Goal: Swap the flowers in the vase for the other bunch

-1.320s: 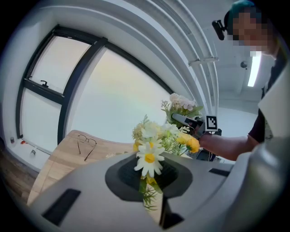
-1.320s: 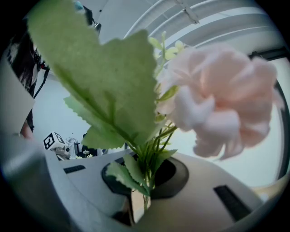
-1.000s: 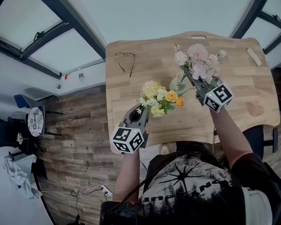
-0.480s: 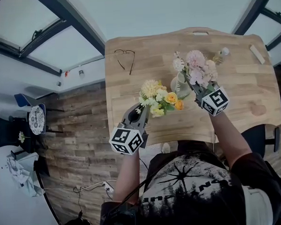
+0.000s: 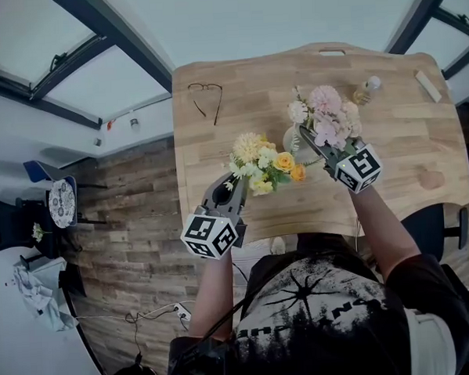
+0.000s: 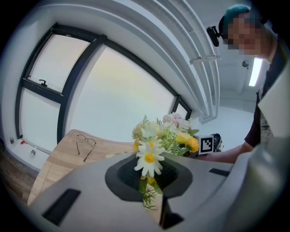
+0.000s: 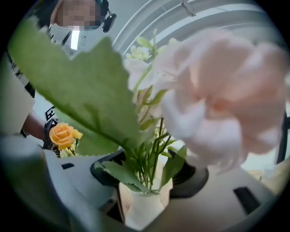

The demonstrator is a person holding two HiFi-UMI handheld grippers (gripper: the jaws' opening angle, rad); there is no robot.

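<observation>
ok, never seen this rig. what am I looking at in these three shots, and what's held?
No robot: a person holds a two-jaw gripper in each hand; the marker cubes belong to them. The top-down shot is from a head camera; the other two cameras ride on the grippers, looking along their jaws. The left gripper is shut on the stems of the yellow bunch. The right gripper has just been opening its jaws; the stems of the pink bunch stand between them, in the white vase. Also on the wooden table: glasses and a small pale block.
</observation>
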